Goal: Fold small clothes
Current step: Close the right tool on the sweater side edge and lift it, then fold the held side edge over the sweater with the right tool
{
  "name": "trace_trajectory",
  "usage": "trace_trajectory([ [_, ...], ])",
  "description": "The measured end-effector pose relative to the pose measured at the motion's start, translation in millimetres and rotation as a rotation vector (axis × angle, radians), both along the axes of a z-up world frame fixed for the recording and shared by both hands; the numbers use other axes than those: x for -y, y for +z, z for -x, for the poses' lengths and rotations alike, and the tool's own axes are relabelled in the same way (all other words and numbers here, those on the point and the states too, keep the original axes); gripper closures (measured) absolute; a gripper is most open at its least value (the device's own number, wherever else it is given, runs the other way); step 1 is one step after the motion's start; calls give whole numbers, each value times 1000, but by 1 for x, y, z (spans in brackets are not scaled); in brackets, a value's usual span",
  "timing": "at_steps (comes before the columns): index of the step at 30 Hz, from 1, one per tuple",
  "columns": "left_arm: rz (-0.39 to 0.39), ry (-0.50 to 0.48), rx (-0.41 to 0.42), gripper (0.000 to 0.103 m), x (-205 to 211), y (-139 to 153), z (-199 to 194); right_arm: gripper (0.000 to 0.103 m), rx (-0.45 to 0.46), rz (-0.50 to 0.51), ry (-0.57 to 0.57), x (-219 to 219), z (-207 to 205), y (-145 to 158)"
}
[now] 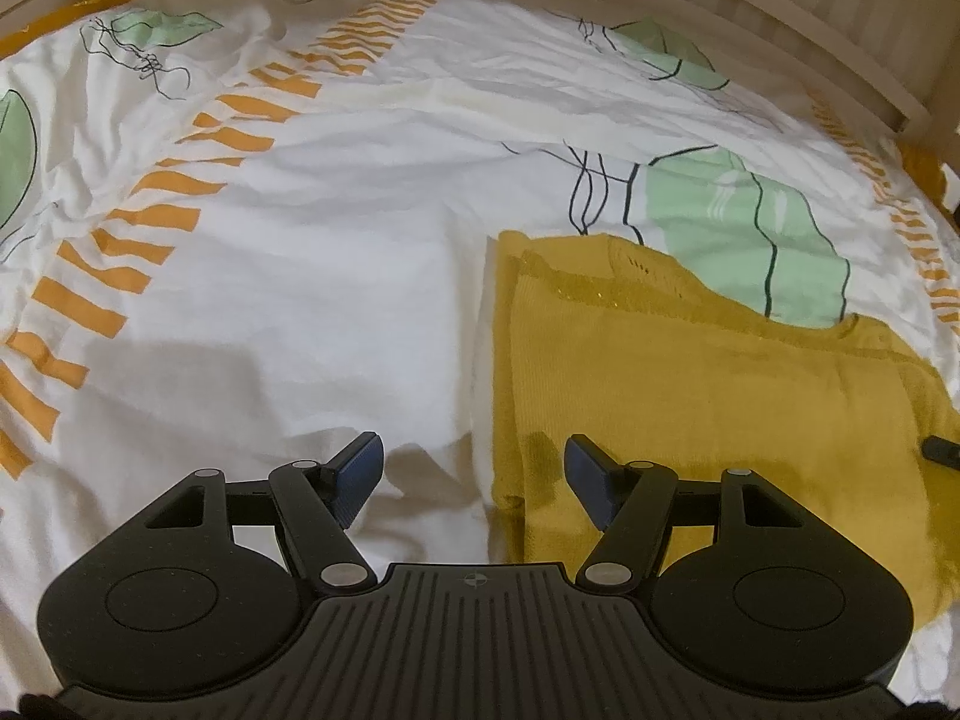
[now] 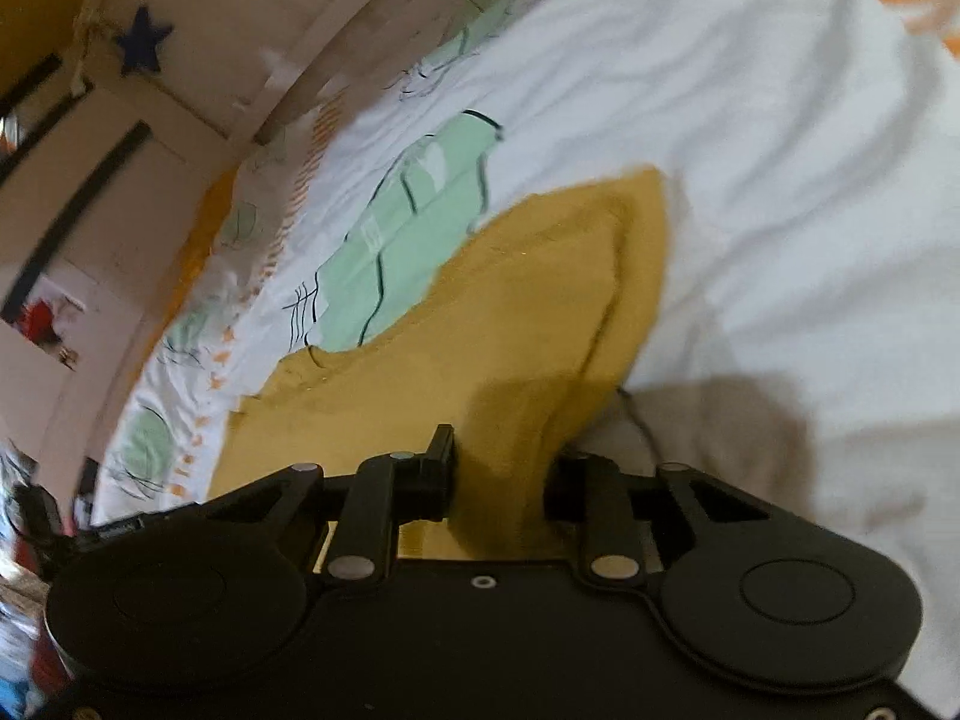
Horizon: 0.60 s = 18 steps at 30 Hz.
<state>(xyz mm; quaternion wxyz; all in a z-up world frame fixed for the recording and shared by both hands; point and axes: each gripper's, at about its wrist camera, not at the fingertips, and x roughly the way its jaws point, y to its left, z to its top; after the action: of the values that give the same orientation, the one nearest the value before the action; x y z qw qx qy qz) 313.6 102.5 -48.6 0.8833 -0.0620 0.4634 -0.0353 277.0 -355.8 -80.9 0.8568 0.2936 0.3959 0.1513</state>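
A mustard-yellow knitted garment (image 1: 690,396) lies partly folded on the white patterned bed cover (image 1: 300,276). My left gripper (image 1: 473,450) hovers open over the garment's left edge: its right finger is above the yellow cloth and its left finger above the white cover, with nothing between them. In the right wrist view, a raised ridge of the yellow garment (image 2: 480,312) runs up between the fingers of my right gripper (image 2: 504,462), which is shut on that fold. A dark tip (image 1: 939,450) shows on the garment's right side in the left wrist view.
The cover carries green leaf prints (image 1: 750,228) and orange striped bands (image 1: 150,192). A pale wooden bed rail (image 1: 810,30) runs along the far side. Beyond the bed stands a wall with a blue star (image 2: 141,48).
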Motion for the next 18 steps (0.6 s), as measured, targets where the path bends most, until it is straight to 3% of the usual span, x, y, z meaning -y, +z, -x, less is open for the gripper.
trace_trajectory([
  [5, -3, 13, 24, 37, -9, 8, -1, 74, 29, 73, 19, -44, 3, 39],
  [10, -11, 25, 59, 37, -20, 19, 1, 75, 53, 75, 46, -90, -5, 63],
  [18, 51, 70, 57, 37, -47, 27, 1, 76, 58, 103, 141, -178, -22, 66],
])
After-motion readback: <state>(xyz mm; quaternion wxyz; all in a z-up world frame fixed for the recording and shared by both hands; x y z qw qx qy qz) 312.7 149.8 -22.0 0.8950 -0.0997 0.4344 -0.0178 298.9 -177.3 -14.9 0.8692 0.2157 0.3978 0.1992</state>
